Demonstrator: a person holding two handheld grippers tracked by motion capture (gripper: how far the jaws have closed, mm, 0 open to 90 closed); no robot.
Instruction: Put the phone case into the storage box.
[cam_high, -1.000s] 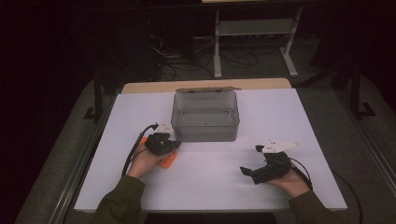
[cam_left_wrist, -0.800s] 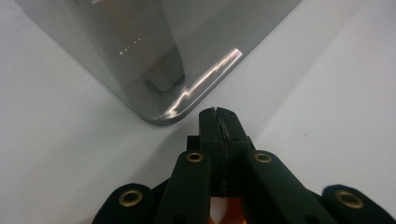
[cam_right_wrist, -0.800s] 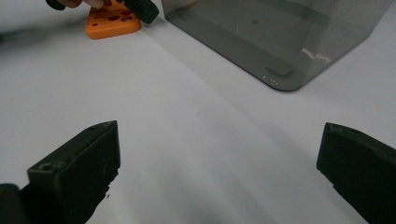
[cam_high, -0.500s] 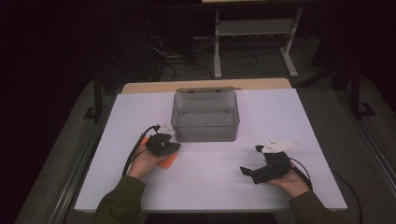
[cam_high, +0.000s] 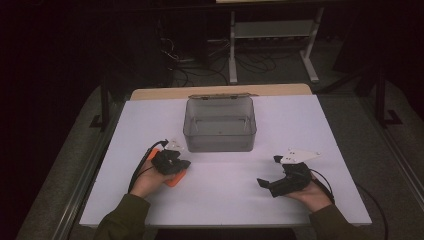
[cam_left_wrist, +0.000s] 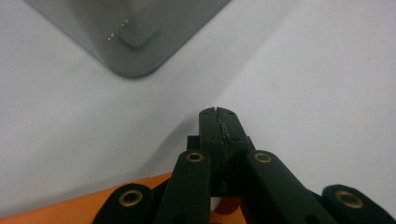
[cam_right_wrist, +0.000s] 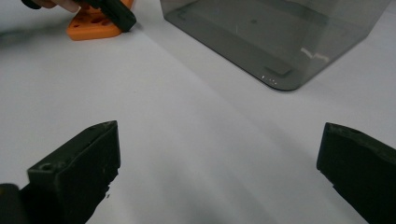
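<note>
Orange block (cam_high: 176, 178) beneath the closed, empty left claw (cam_high: 184, 163); right claw (cam_high: 268, 171) wide open.

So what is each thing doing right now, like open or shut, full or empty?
Left gripper: shut, jaws pressed together with nothing between them, over the orange block.
Right gripper: open wide, holding nothing, low over the table.
Grey box: upright, lid open at the back, empty.
Orange block: lying flat on the table.
</note>
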